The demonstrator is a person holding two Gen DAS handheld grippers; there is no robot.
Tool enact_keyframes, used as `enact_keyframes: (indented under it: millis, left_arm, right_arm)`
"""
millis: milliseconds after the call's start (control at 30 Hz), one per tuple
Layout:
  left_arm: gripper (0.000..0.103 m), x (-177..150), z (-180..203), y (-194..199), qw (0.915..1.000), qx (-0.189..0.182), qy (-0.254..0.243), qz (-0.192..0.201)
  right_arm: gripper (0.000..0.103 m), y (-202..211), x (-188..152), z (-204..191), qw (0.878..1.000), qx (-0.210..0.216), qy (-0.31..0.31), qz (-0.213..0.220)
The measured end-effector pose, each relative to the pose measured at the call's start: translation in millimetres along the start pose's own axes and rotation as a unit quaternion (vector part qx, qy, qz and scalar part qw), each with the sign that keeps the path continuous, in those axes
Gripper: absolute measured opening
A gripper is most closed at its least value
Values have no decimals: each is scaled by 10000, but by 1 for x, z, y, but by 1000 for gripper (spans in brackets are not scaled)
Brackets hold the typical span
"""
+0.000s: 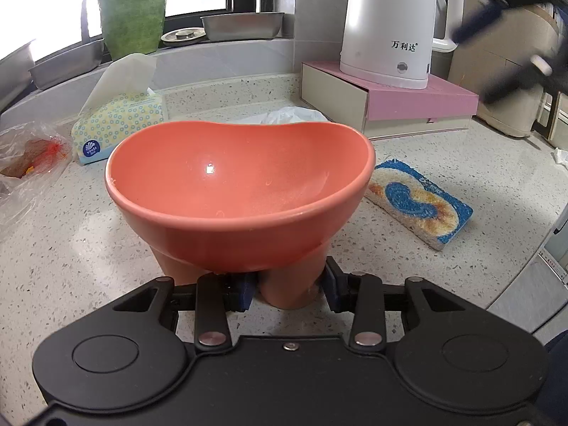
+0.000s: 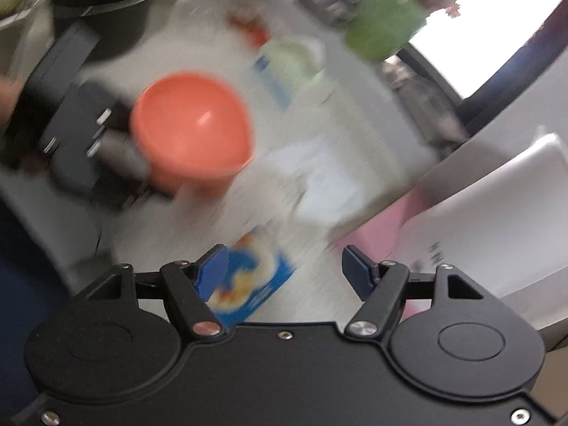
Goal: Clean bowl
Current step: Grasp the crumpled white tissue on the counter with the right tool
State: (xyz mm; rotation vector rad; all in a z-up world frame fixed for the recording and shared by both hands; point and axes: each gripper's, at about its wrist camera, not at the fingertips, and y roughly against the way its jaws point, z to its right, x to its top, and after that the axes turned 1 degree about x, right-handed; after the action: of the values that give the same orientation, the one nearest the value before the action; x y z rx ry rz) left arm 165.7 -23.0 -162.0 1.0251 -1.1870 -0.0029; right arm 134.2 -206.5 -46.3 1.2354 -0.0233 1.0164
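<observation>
The coral-orange plastic bowl on stubby legs [image 1: 241, 191] is standing upright on the speckled stone worktop [image 1: 443, 284], directly ahead of the left gripper [image 1: 289, 289]. That gripper's blue-padded fingers [image 1: 245, 291] are sitting either side of the bowl's nearest leg, touching or nearly touching it, so it appears to be steadying the bowl at its base.

The blue, white and orange rectangular scrubbing sponge [image 1: 420, 204] is lying flat on the worktop just to the right of the bowl, its long axis running away from the bowl toward the near right.

The right gripper [image 2: 285, 269] is hovering above the sponge [image 2: 248, 280] with its fingers [image 2: 213, 266] spread wide and holding nothing. From its own camera, which is heavily motion-blurred, the sponge is lying below and toward the left finger rather than centred in the gap, with the long side running roughly along the fingers' reach.

My reading is that the right hand is the one placed to take the sponge, and it needs to shift left and descend so the fingers close across the sponge's short width. The bowl [image 2: 193, 135] is lying farther ahead and to the left of it.
</observation>
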Motion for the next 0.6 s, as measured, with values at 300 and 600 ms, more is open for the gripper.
enact_keyframes:
  millis: [300,600]
  left_arm:
    - [38,2,0,-2,10000,42,9,-79]
    - [38,1,1,-2,9999,106,75,-80]
  right_arm:
    - [54,-114,16,22,9974,151,-674,208]
    - [38,-161,9,32,9916,270,-1189,-435]
